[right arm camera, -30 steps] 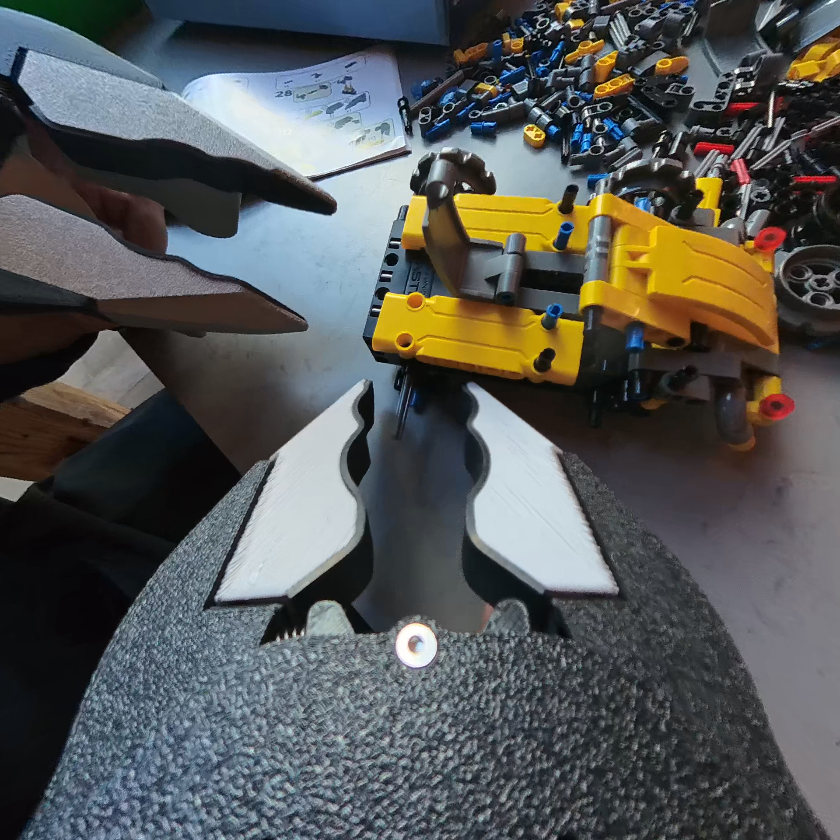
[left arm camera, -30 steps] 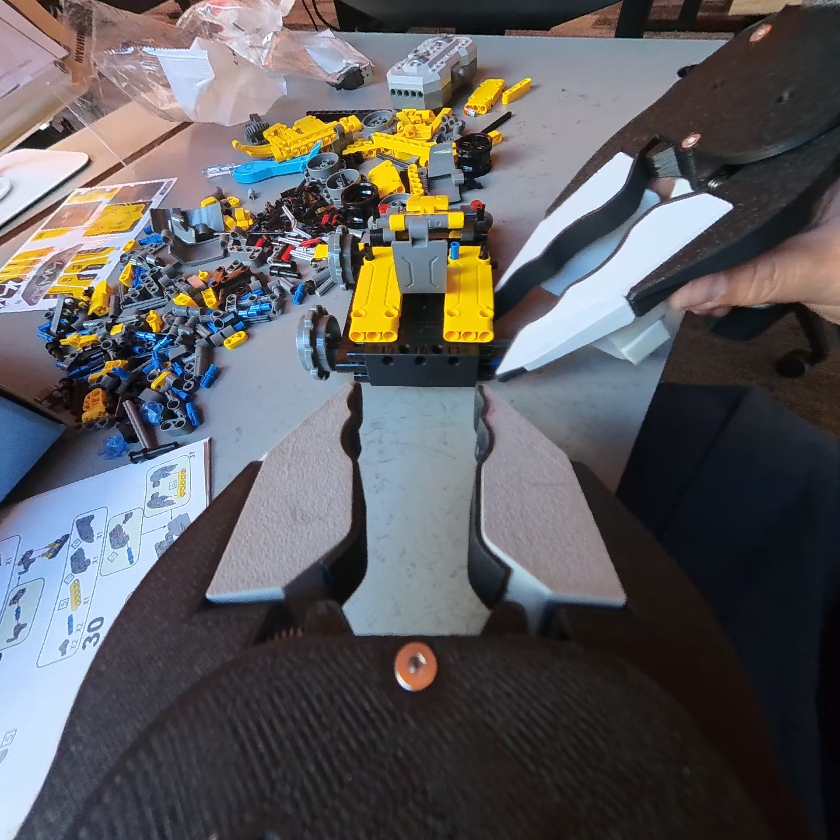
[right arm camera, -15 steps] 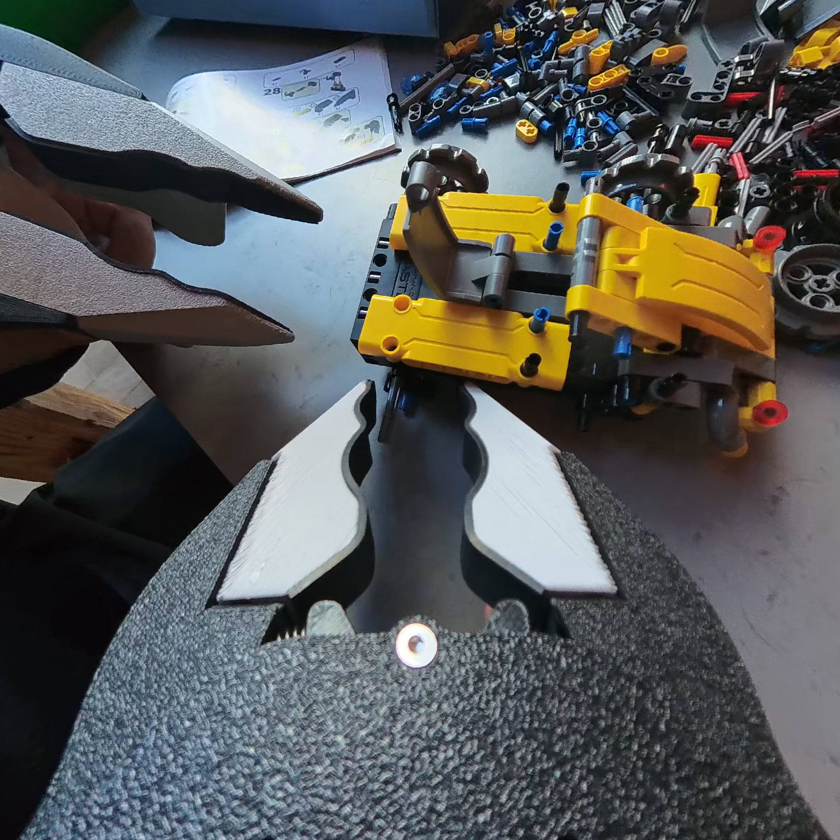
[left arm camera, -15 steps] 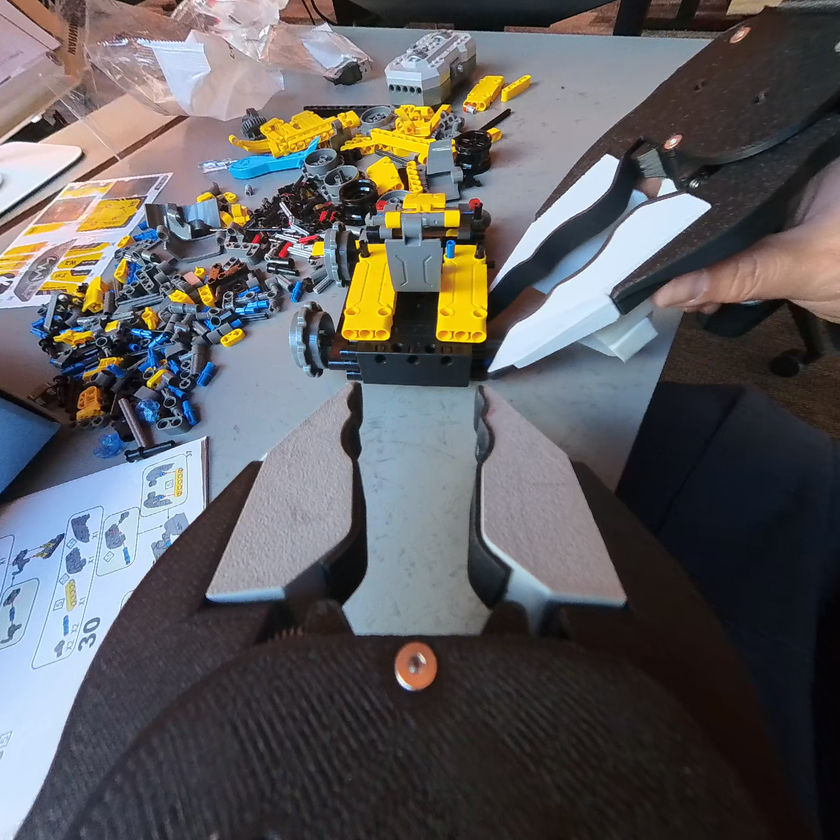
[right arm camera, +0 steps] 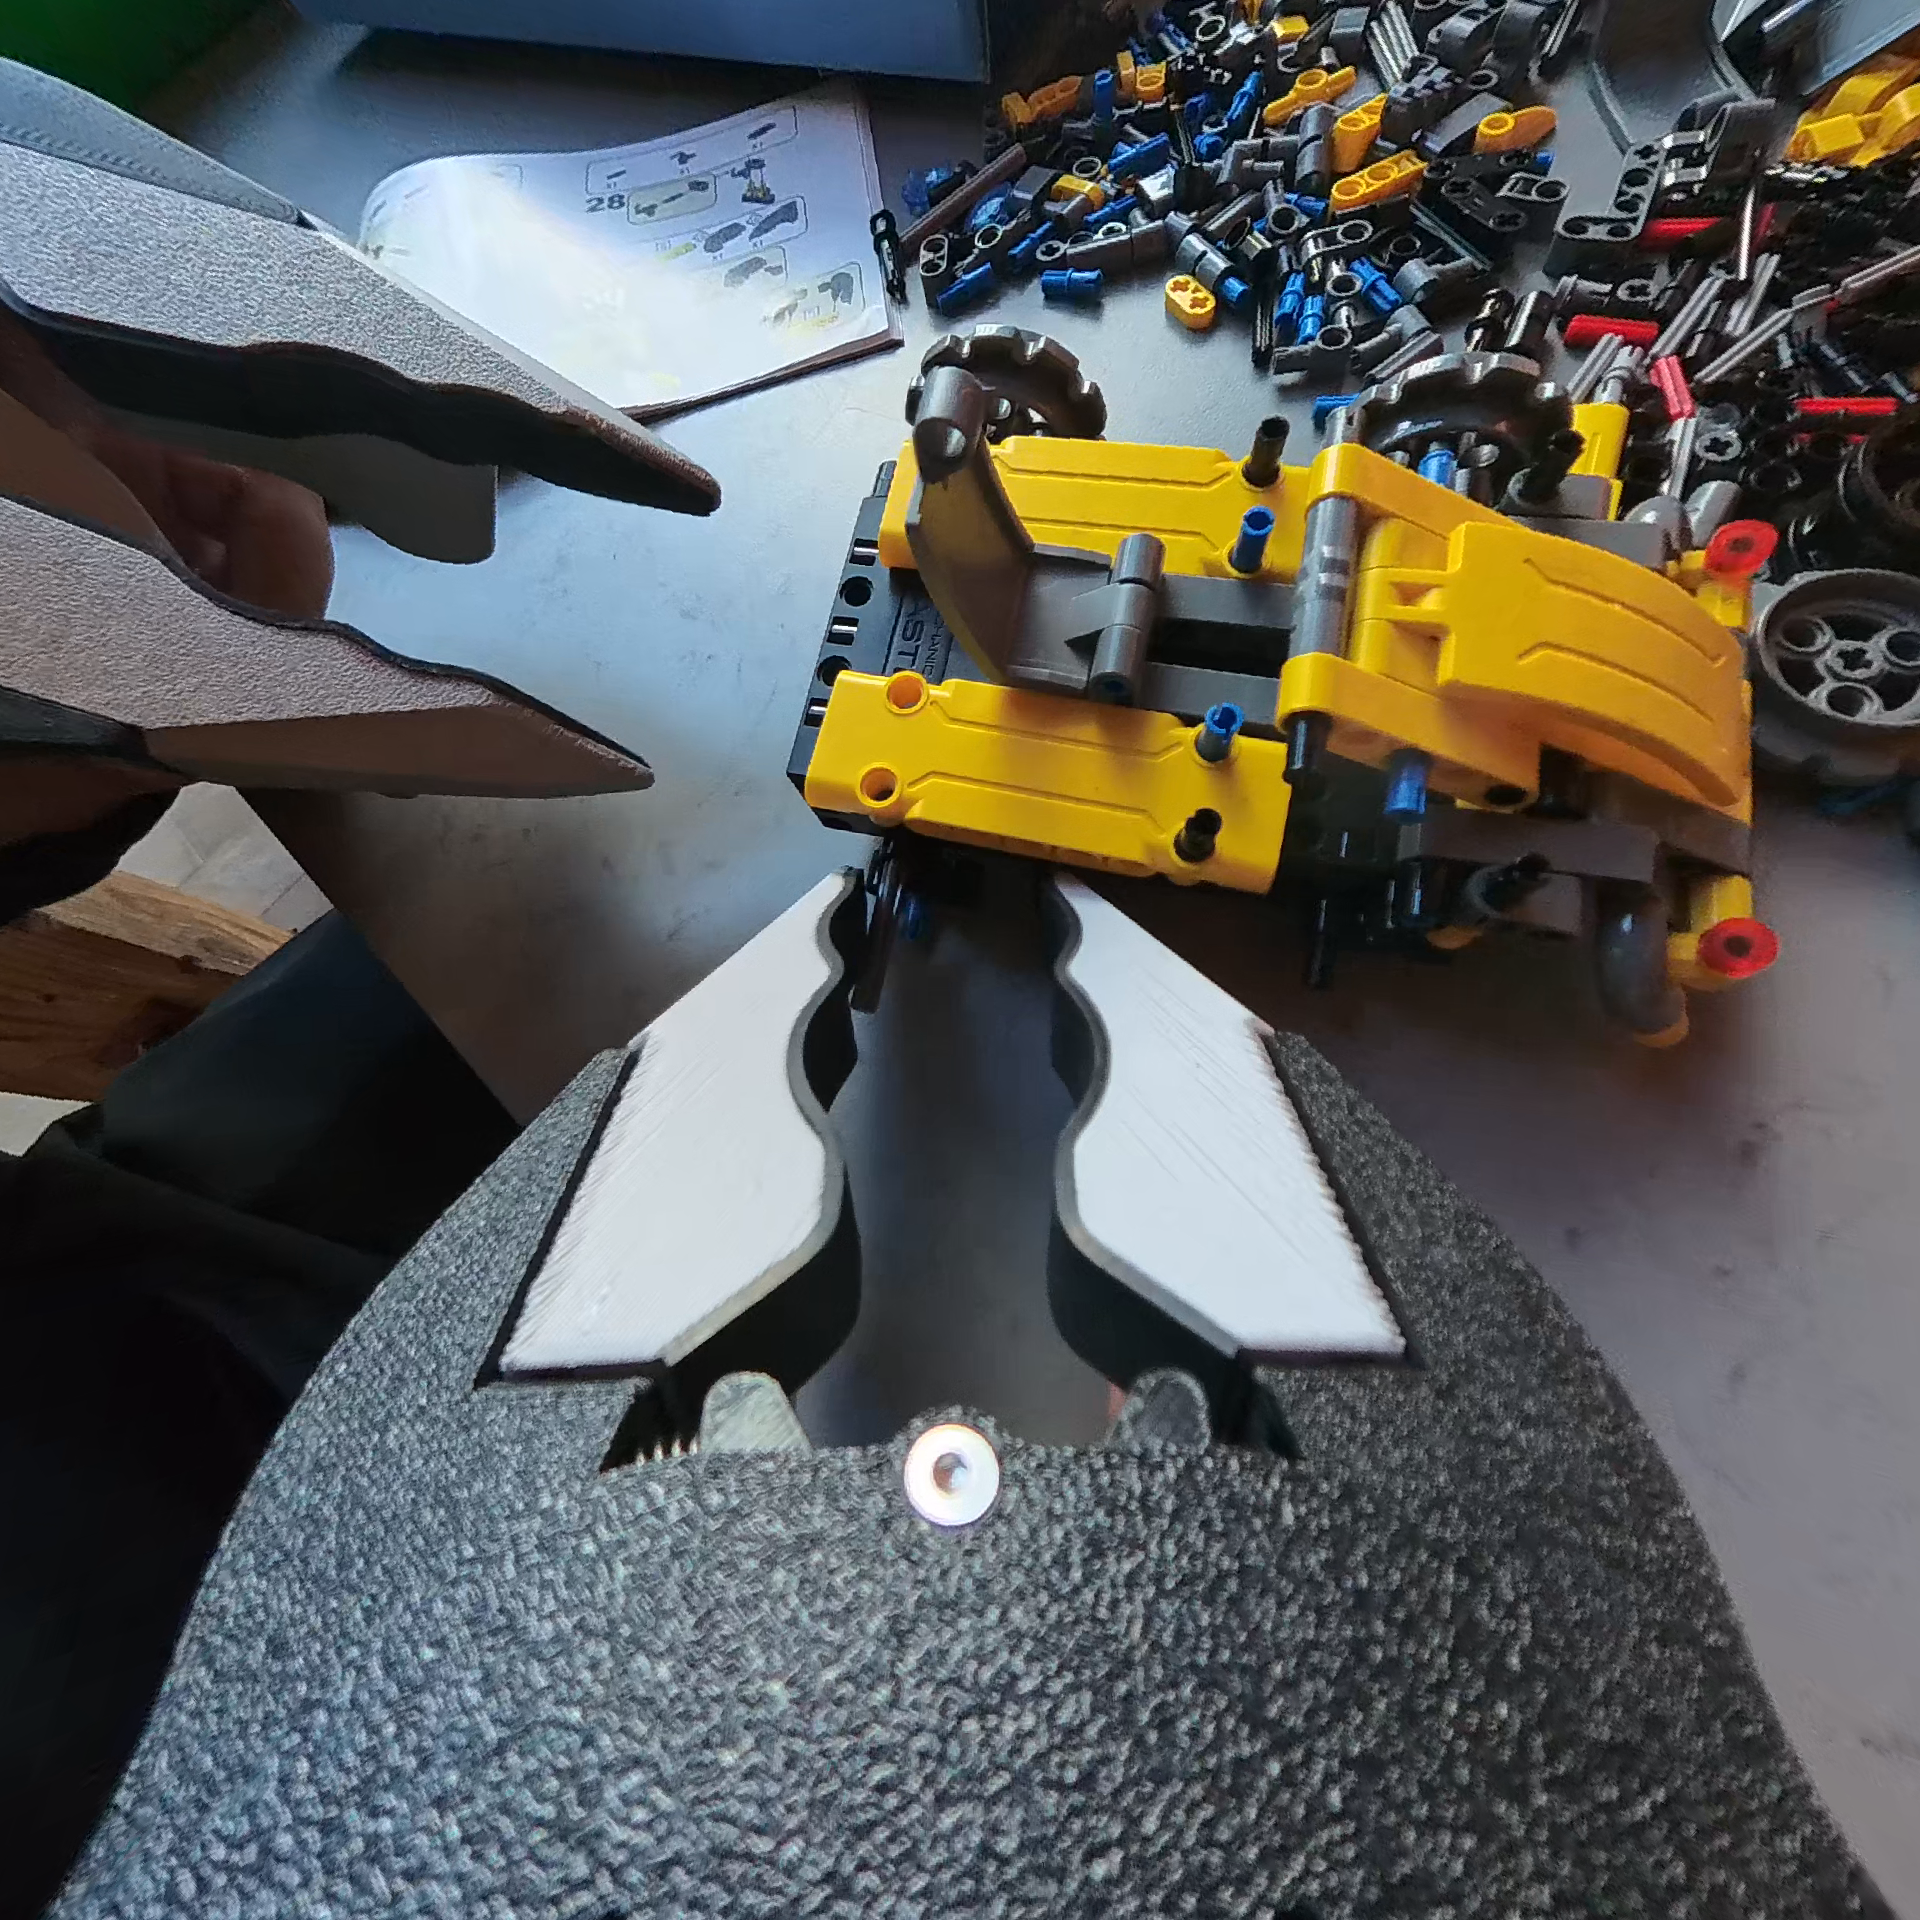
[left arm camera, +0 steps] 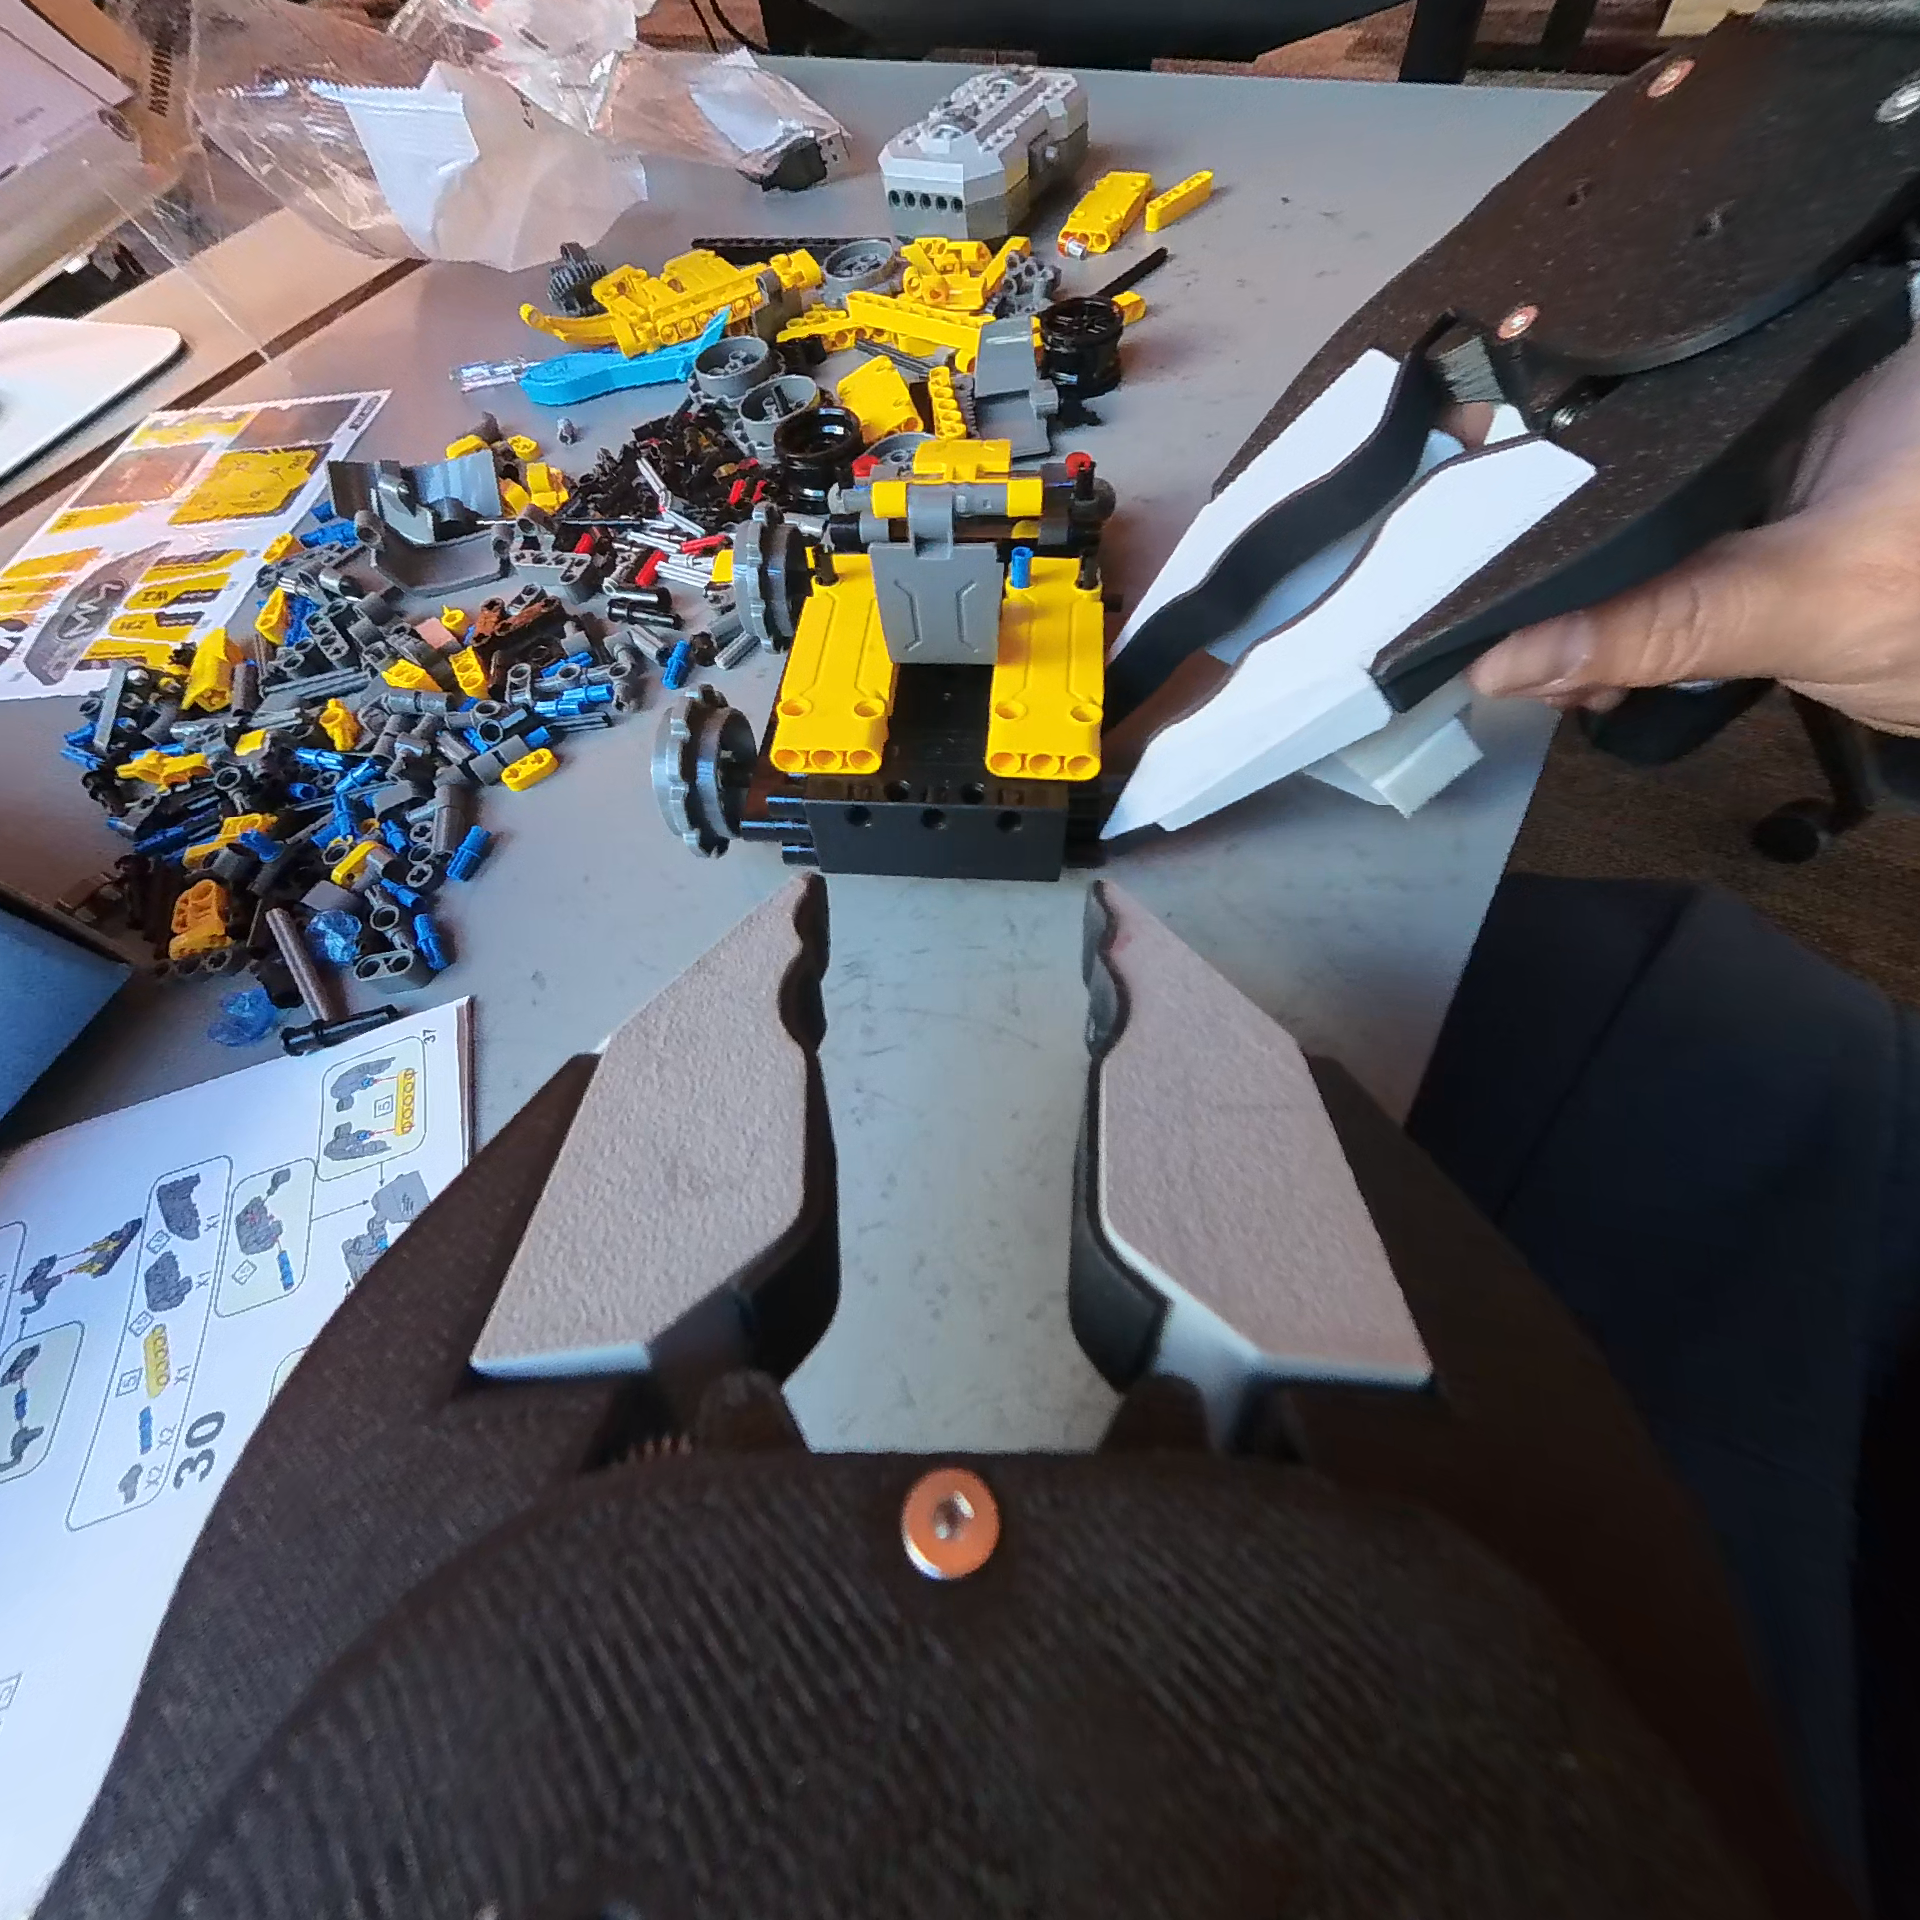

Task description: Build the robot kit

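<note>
My left gripper point(left arm camera: 951, 894) with the brownish-grey fingers hangs over the near edge of the grey table point(left arm camera: 1299, 260), spread wide and gripping nothing. Its tips sit just short of the black rear block of the half-built yellow, black and grey brick vehicle point(left arm camera: 935, 675), which stands near that edge, and I see bare table between the 2 fingers.

My right gripper point(right arm camera: 951, 894) with the white fingers comes at the same vehicle point(right arm camera: 1299, 665) from its side, also spread apart and empty. Its tips are right up against the lower yellow side beam, and a thin black part hanging off the model's near corner lies just beside the left fingertip point(right arm camera: 821, 935); I cannot tell if they touch. In the left view a hand point(left arm camera: 1745, 613) wraps the right gripper's point(left arm camera: 1117, 748) black body, and its lower white tip reaches the black block's corner.

The left gripper point(right arm camera: 681, 634) shows in the right view too, pointing at the vehicle's rear, apart from it.

Beyond the vehicle lies a scattered heap of small blue, yellow, grey and black loose pieces point(left arm camera: 343, 748). An open white instruction booklet point(left arm camera: 208, 1247) lies at the near left edge, clear crumpled plastic bags point(left arm camera: 468, 135) at the far side, and a light grey battery box point(left arm camera: 982, 151) beside them.
</note>
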{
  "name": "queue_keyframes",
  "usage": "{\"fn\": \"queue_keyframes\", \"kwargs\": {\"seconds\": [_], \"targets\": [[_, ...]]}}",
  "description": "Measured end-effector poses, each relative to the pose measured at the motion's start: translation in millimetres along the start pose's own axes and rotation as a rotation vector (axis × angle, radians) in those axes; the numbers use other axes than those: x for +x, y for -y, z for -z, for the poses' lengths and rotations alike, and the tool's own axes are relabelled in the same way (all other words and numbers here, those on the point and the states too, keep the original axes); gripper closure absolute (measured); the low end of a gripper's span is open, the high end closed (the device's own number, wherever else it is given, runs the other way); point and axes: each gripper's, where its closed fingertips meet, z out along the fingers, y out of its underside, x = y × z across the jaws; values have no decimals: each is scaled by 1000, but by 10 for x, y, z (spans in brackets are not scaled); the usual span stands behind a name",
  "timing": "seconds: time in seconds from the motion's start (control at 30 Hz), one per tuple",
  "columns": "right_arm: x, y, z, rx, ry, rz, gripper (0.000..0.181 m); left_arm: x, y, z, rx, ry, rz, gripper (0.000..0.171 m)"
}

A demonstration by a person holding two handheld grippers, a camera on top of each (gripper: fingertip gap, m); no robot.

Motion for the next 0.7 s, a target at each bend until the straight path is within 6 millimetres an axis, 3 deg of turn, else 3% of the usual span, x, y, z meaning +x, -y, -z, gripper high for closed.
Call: {"fn": "queue_keyframes", "kwargs": {"seconds": [0.17,0.23,0.43,0.7], "targets": [[-1,8,-9,1,9,0,150,1,-2,-1,-1,-3,2,126],[-33,8,-9,3,43,-14,160,0,-2,-2,-2,-4,5,126],[-52,32,23,23,128,-92,169,1,-18,-16,-16,-6,4,126],[-56,28,20,21,134,-94,169,-1,-20,-17,-17,-6,7,126]]}}
